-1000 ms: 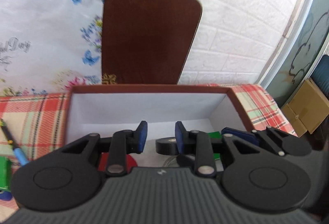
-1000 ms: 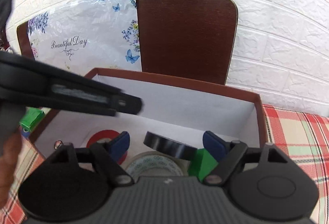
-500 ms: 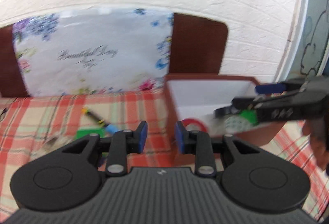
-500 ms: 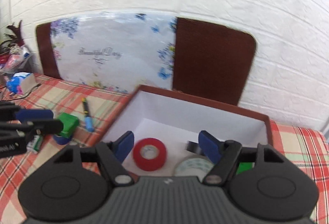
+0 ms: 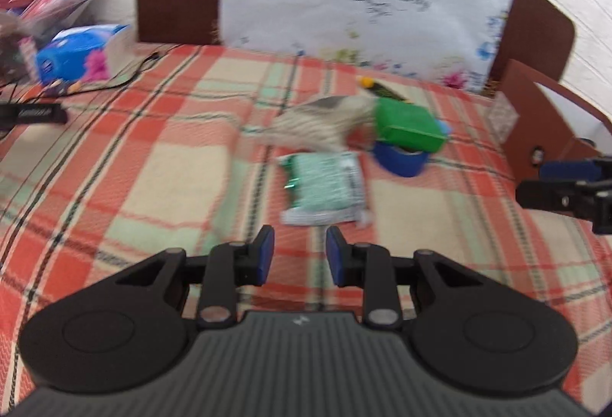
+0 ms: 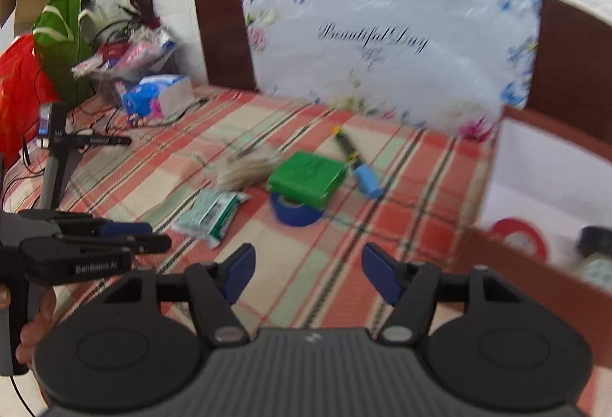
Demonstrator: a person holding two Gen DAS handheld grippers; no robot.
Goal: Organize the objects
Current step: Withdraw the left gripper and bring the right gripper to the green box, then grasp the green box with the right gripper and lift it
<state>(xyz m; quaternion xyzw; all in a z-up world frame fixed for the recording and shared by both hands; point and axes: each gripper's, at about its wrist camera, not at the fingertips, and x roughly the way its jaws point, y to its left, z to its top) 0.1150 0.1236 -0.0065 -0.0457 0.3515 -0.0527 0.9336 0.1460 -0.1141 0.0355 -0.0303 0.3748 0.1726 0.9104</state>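
We find both grippers empty: left gripper (image 5: 299,255) narrowly parted, right gripper (image 6: 307,268) wide. The packet (image 5: 324,187) lies just ahead on the cloth (image 5: 114,168), box (image 6: 543,164) to the right; we advise widening, then descending squarely over it

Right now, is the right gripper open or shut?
Open. The right gripper shows a wide gap between its blue pads, with only the plaid cloth visible between them; it holds nothing.

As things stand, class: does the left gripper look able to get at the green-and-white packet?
Probably yes. The left gripper is open and empty, and the packet lies flat on the plaid cloth just ahead of its fingertips, with nothing between them. The blue tape roll sits off to one side.
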